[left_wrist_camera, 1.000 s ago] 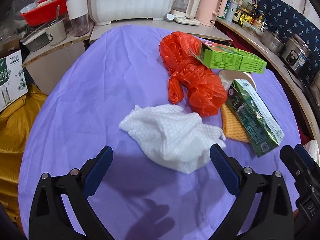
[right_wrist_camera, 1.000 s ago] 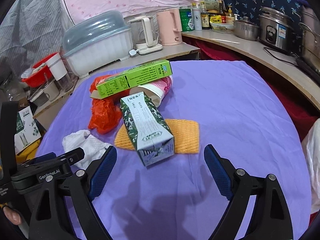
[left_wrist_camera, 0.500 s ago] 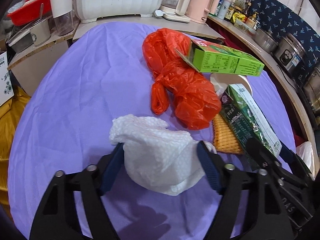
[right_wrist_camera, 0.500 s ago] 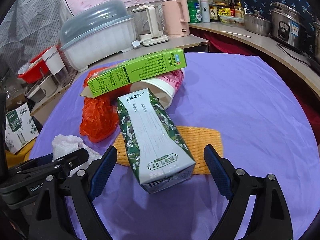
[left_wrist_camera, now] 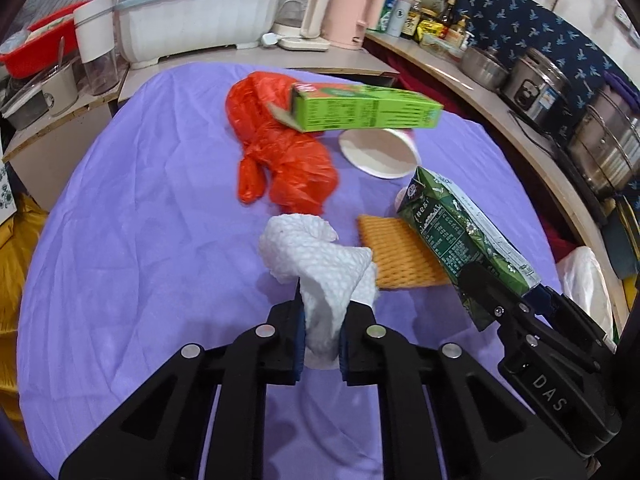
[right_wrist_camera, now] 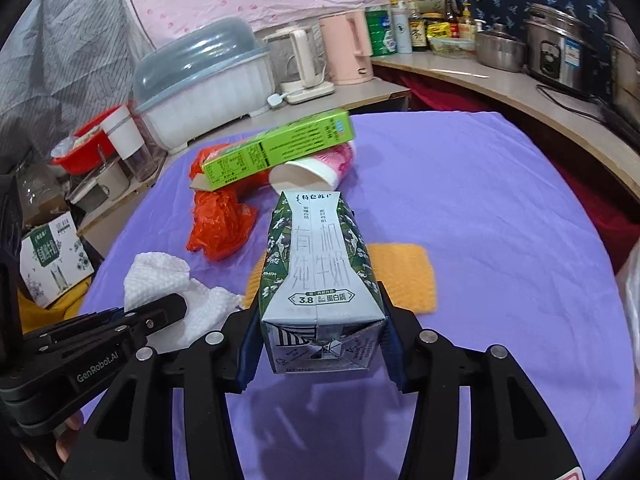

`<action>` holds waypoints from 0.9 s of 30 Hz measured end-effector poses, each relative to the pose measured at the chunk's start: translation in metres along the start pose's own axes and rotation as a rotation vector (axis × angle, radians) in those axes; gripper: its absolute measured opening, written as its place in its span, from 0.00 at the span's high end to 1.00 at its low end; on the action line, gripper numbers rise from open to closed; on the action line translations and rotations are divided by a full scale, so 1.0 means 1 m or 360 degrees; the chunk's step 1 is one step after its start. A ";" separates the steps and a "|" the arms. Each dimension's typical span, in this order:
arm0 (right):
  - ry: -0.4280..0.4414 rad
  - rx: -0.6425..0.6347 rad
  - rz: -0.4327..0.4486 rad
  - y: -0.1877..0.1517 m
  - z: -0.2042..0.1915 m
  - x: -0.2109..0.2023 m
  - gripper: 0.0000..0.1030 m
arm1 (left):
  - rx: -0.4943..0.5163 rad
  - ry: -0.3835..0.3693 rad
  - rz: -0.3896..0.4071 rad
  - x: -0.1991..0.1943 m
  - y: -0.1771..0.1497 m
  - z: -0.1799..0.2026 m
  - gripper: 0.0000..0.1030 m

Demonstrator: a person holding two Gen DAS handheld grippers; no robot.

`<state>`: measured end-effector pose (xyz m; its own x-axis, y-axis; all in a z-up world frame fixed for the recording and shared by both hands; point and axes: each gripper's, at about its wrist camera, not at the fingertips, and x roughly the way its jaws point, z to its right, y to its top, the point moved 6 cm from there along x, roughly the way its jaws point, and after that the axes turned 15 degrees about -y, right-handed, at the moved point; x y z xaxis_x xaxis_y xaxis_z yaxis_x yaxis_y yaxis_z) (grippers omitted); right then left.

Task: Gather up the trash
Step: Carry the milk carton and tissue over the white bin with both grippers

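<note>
**Gripping two pieces of trash at once**

Your left claw [left_wrist_camera: 320,336] is pinched tight on the crumpled paper towel [left_wrist_camera: 320,260] at the near middle of the table [left_wrist_camera: 140,220]. It is soft, dimpled and probably almost weightless, so hold the bunched core; loose flaps could tear.

Your right claw [right_wrist_camera: 316,344] clamps the base of the green milk carton [right_wrist_camera: 320,264], near right. Its glossy card walls are likely slippery and would dent if empty, so squeeze by the stiff folded end.

Farther off lie the crinkly red plastic bag [left_wrist_camera: 284,152], green cardboard box [left_wrist_camera: 364,112], paper cup [left_wrist_camera: 378,152] and ribbed orange foam pad [left_wrist_camera: 400,252].
</note>
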<state>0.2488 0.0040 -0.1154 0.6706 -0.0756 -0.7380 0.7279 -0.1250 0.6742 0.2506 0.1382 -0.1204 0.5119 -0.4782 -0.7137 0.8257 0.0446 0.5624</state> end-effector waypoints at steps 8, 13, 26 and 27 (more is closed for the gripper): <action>-0.0061 0.0173 0.0088 -0.013 0.067 -0.053 0.53 | 0.0135 -0.0083 0.0014 -0.019 -0.016 0.062 0.89; -0.0113 0.0291 0.0137 -0.025 0.117 -0.084 0.53 | 0.0223 -0.0152 0.0035 -0.032 -0.027 0.112 0.89; -0.0279 0.0527 0.0230 -0.055 0.233 -0.140 0.54 | 0.0471 -0.0328 0.0032 -0.041 -0.053 0.231 0.89; -0.0298 0.0546 0.0233 -0.058 0.243 -0.143 0.54 | 0.0493 -0.0337 0.0021 -0.037 -0.055 0.242 0.89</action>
<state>0.0764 -0.2180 -0.0558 0.7029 -0.2916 -0.6488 0.5157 -0.4194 0.7471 0.1285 -0.0583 -0.0238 0.4349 -0.6515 -0.6216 0.6920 -0.1999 0.6937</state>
